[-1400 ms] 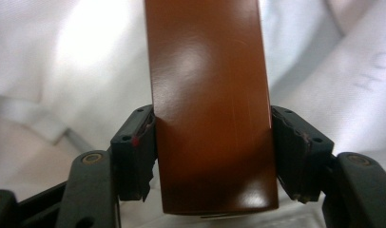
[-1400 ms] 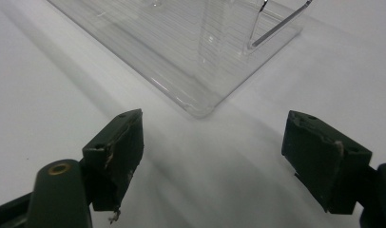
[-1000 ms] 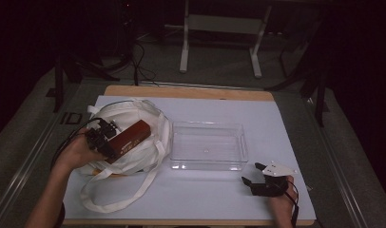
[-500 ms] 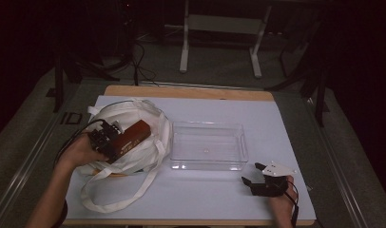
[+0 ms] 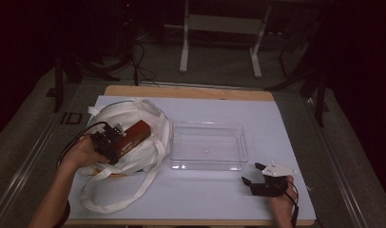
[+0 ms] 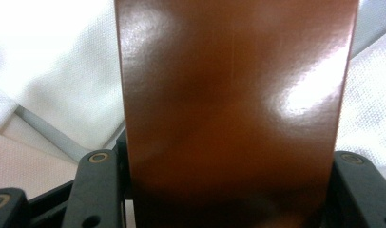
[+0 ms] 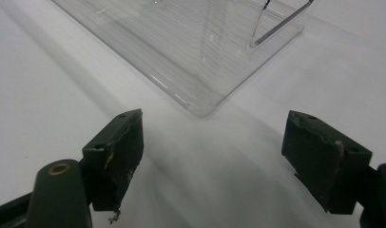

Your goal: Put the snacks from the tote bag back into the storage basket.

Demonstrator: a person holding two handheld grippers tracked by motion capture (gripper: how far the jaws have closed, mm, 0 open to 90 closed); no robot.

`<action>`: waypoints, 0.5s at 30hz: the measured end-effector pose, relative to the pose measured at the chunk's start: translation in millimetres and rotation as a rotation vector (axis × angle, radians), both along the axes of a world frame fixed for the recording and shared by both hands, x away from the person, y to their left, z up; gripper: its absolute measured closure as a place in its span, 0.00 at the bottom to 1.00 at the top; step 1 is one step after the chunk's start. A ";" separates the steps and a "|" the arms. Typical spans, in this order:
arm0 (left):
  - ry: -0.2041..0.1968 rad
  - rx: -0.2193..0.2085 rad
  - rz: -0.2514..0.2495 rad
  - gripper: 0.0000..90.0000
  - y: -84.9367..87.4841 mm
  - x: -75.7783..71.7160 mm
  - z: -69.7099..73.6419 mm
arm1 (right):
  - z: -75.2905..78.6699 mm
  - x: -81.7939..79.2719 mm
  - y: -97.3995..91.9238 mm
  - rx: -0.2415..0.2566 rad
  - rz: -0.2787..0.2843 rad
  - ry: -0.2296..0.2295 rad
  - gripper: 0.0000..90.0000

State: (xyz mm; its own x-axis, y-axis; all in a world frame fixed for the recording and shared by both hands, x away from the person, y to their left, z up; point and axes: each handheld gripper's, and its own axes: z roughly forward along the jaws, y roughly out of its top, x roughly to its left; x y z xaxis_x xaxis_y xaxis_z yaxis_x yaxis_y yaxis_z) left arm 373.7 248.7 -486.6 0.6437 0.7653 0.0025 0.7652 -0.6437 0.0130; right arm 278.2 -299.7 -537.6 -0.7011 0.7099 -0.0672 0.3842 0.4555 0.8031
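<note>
Glossy brown box [image 6: 234, 109], flat-sided, white cloth bag [image 5: 148, 118]

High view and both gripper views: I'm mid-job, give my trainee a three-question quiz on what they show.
1. True or false: the tray holds the brown box.
2. What lies under the box? A) white bag B) bare table C) tray
3. What does the right gripper hold?

Key:
1. False; it is empty, and the box sits between the jaws of the left gripper, which have just been closing on it.
2. A, the bag.
3. Nothing; its jaws stand open.
</note>
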 end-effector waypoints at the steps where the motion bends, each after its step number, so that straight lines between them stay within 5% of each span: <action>1: -0.003 -0.004 -0.001 0.47 0.2 -0.2 0.1 | 0.0 0.0 0.0 0.000 0.000 0.000 0.24; 15: -0.051 -0.043 -0.007 0.48 3.9 -3.0 15.0 | 0.1 -0.3 -0.3 0.003 -0.001 -0.004 0.24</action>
State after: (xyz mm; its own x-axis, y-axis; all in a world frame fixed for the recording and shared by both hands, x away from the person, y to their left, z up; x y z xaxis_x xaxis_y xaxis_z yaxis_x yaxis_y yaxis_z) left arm 370.6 252.6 -471.7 0.6491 0.7607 0.0024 0.7581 -0.6472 0.0796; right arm 277.9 -300.0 -537.5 -0.7003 0.7106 -0.0681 0.3814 0.4531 0.8057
